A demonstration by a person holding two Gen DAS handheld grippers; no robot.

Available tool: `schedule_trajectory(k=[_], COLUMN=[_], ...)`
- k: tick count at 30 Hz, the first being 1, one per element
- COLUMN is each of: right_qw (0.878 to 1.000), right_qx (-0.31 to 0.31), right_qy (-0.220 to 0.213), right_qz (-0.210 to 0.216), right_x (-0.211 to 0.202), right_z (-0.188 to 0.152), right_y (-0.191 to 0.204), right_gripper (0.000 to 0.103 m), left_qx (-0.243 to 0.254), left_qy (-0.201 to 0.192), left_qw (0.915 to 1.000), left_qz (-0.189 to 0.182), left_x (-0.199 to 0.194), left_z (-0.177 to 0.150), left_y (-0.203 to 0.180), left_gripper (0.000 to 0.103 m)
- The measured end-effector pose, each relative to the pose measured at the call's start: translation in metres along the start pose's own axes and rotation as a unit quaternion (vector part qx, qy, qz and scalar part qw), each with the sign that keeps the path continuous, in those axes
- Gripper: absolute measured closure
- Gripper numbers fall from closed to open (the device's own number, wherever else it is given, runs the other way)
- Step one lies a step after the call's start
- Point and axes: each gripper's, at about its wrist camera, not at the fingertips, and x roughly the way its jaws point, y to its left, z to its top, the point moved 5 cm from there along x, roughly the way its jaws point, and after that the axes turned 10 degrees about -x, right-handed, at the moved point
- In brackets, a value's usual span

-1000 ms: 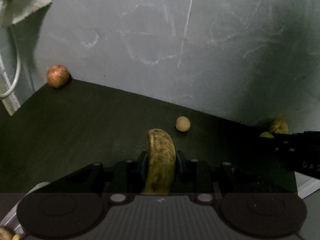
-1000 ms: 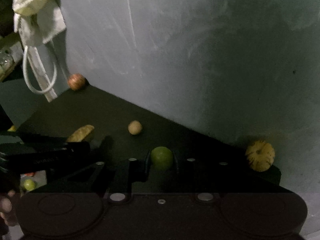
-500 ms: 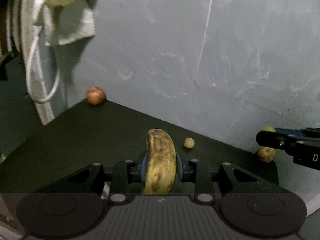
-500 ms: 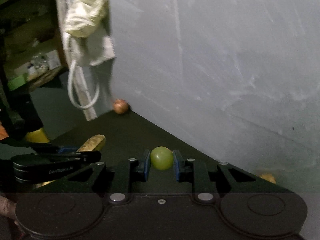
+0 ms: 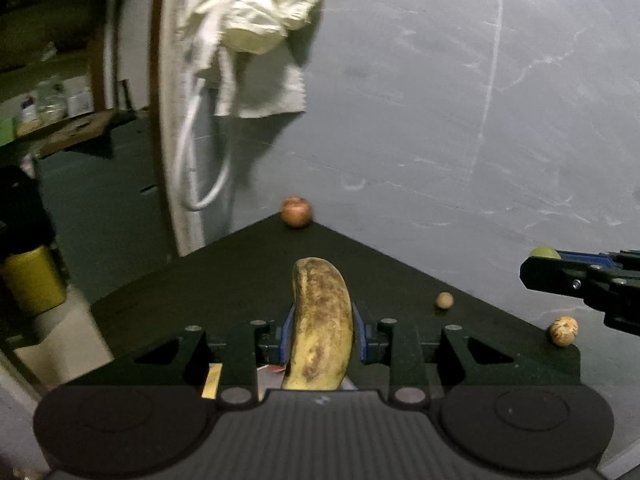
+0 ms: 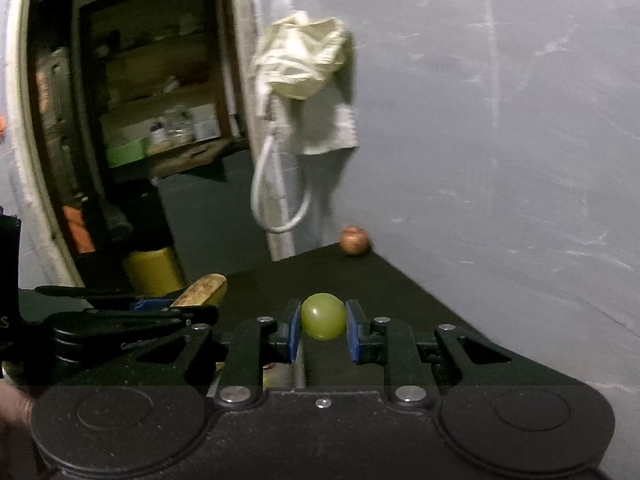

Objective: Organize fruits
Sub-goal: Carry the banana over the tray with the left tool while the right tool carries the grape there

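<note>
Left gripper [image 5: 322, 332] clamped on spotted banana [image 5: 320, 328], right gripper [image 6: 323, 330] clamped on small green fruit [image 6: 323, 317], both above dark table [image 5: 200, 292]; reddish fruit [image 5: 296, 211] at far corner, 2 small tan fruits [image 5: 444, 300] near wall.

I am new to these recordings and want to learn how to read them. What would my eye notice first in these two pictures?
First, the fruit held in each tool: the left tongs clamp a brown-spotted banana standing up in the middle of the left view, and the right tongs pinch a small green fruit. Behind, a reddish fruit sits at the far corner of the dark table against the grey wall, under a crumpled pale cloth hanging above.
</note>
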Motion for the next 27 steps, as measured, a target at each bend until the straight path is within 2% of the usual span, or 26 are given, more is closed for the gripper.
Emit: schedule_trajectory(k=[9,16,20,27], right_qw=[0.999,0.997,0.996,0.99], right_qx=[-0.024,-0.035,-0.04,-0.061], right_qy=[-0.002,0.016,0.035,0.08], right_qz=[0.047,0.066,0.075,0.094], right_x=[-0.006,-0.002,0.009,0.038], right_z=[-0.001,-0.013,-0.028,-0.069], right_y=[0.037,0.053,0.058,0.069], right_gripper=[0.078,0.078,0.078,0.078], left_qx=[-0.029,-0.042,-0.04,-0.004], left_qy=[-0.009,0.006,0.02,0.067], left_qw=[0.9986,0.9977,0.9984,0.9975], left_qz=[0.043,0.053,0.034,0.022], left_x=[-0.036,-0.043,-0.036,0.004], left_z=[-0.015,-0.04,-0.066,-0.107], left_y=[0.038,0.055,0.061,0.07], left_gripper=[0.071,0.071,0.071,0.071])
